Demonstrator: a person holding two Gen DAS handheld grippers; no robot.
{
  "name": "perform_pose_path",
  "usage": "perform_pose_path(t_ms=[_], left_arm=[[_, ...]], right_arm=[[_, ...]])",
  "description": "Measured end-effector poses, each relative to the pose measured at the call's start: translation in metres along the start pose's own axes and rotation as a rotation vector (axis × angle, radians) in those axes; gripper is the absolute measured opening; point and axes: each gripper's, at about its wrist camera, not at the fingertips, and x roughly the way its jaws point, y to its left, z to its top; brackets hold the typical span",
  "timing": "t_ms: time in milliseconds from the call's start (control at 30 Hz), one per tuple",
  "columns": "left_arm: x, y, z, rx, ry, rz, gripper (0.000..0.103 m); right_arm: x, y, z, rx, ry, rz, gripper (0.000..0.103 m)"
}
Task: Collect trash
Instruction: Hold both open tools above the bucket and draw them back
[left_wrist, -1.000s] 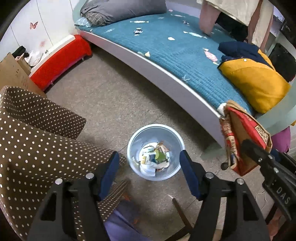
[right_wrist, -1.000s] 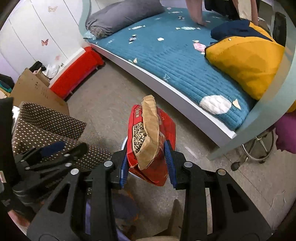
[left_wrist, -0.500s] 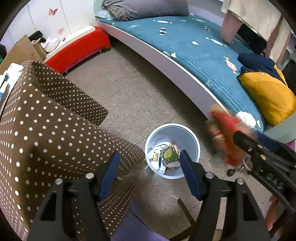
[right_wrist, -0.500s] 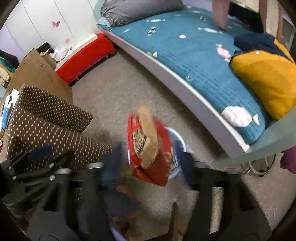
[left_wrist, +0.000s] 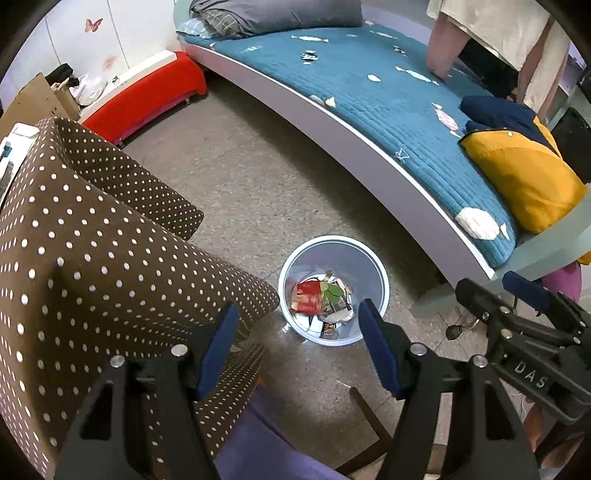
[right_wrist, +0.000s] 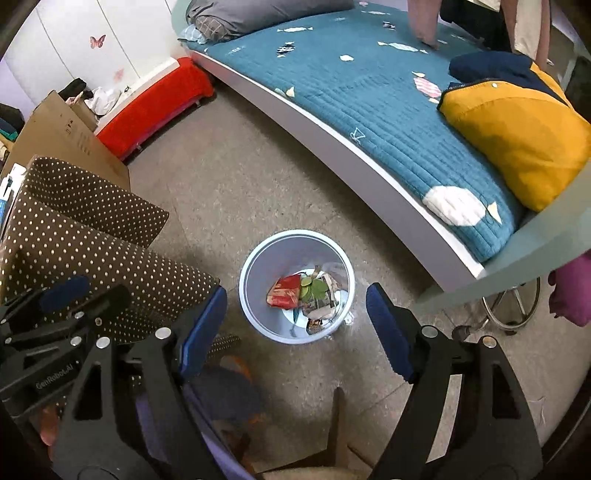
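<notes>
Now the right gripper (right_wrist: 295, 328) hangs right over the bin (right_wrist: 255, 273), jaws just sprung wide w/ nothing between; the red packet (right_wrist: 284, 291) lies inside. Left gripper (left_wrist: 295, 350) gapes empty too. Next: swing away toward scraps on the bed (right_wrist: 369, 92), keeping jaws wide.

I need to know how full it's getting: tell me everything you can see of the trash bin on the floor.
The trash bin is a small round pail, pale blue-grey, seemingly plastic, with a lighter rolled rim. It stands upright and open, without a lid, on the speckled floor between the polka-dot chair and the bed. Only its bottom is covered: a red snack packet, green leaves and crumpled wrappers lie there, its inner walls mostly bare. Nothing else touches it; both grippers hang above it, open.
</notes>
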Motion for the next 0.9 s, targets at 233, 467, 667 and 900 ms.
perform_pose_path(t_ms=[233,467,667,900], left_arm=[[-0.012,-0.005,-0.010,0.018,-0.016,-0.006,0.066],[-0.030,-0.007,-0.019,0.033,-0.040,-0.025,0.066],[-0.058,-0.001,-0.029,0.039,-0.090,-0.036,0.066],[-0.099,0.012,-0.038,0.028,-0.166,-0.054,0.066]], right_arm=[[-0.018,-0.002,-0.012,0.003,-0.026,-0.002,0.077],[-0.042,0.003,-0.020,0.002,-0.062,0.013,0.077],[-0.073,0.013,-0.027,-0.005,-0.122,0.031,0.077],[-0.112,0.032,-0.033,-0.041,-0.208,0.052,0.077]])
